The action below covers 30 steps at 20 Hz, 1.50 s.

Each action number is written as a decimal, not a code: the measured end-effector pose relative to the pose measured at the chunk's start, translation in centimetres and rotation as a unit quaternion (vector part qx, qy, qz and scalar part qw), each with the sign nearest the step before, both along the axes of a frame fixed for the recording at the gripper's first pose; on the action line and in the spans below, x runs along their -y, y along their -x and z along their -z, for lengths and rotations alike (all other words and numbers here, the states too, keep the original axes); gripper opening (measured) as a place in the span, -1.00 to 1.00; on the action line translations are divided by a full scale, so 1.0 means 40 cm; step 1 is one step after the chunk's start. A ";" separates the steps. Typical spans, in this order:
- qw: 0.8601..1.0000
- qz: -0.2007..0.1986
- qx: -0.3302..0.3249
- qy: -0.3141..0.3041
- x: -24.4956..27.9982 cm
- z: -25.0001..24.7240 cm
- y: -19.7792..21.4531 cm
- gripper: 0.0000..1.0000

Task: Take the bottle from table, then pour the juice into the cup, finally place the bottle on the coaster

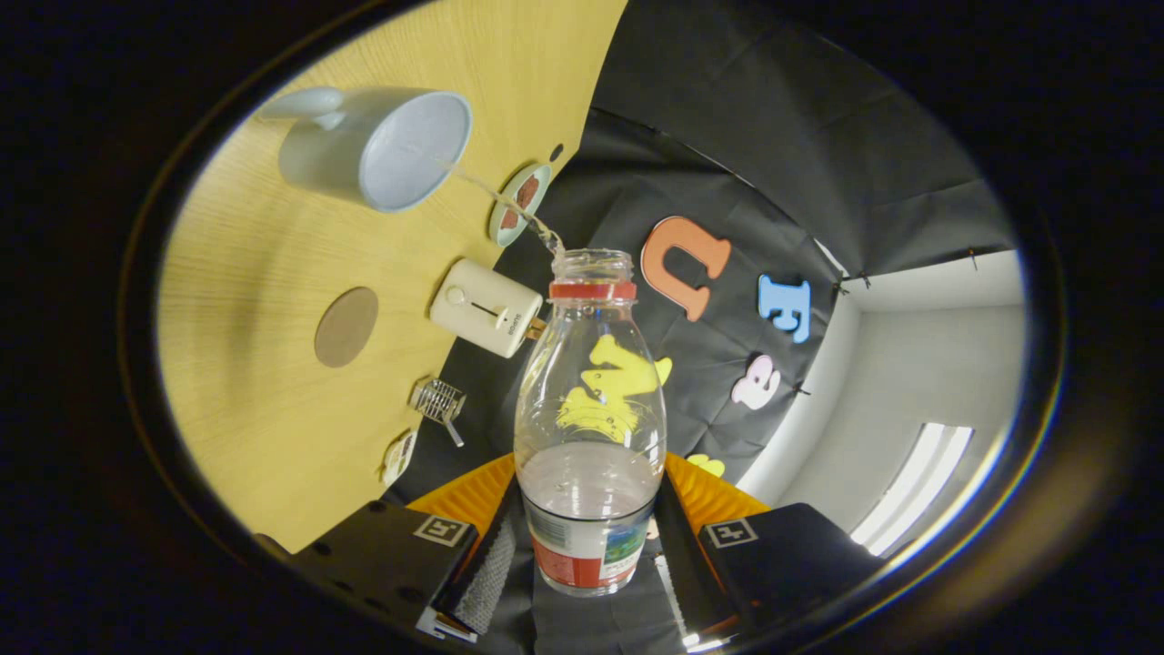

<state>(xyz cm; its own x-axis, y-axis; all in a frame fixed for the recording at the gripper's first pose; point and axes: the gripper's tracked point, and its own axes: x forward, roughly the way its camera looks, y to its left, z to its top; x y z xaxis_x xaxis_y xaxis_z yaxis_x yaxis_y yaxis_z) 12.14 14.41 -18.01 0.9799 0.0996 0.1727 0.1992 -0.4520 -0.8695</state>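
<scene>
Gripper (pixel 589 555) was clamped low on the clear plastic bottle (pixel 589 400), tilted, thin stream hitting the white mug (pixel 377 146). Looked light, slick, squashy; labelled base seemed safest.

Bottle (pixel 589 400): clear plastic, glossy, smooth; paper-like label w/ slight sheen round its base. Liquid inside clear, thin stream (pixel 496 193) of it running from the mouth into the cup (pixel 377 146). Cup: glazed ceramic by the look, smooth, soft gloss. Table (pixel 264 391): light wood-grain finish, matt, fine lines. Coaster (pixel 346 327): flat, dull, cork- or felt-like, can't tell which. Small box (pixel 486 307): smooth matt plastic. Wire piece (pixel 437 401): shiny metal. Booth wall (pixel 782 136): matt cloth, creased. Gripper (pixel 589 555) fingers clamp the bottle's base from both sides; inner pads (pixel 489 569) look rough-textured.
</scene>
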 end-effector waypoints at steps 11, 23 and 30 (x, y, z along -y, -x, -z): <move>0.999 -0.001 0.029 0.030 -0.023 -0.077 0.020 0.58; 0.997 -0.015 0.055 0.050 -0.054 -0.156 0.038 0.58; 0.996 -0.024 0.059 0.070 -0.093 -0.143 0.038 0.58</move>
<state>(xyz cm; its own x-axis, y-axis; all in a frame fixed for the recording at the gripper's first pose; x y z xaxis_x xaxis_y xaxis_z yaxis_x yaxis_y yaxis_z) 10.62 18.11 -12.28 0.9473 0.1764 0.2674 0.3201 -0.5548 -0.7680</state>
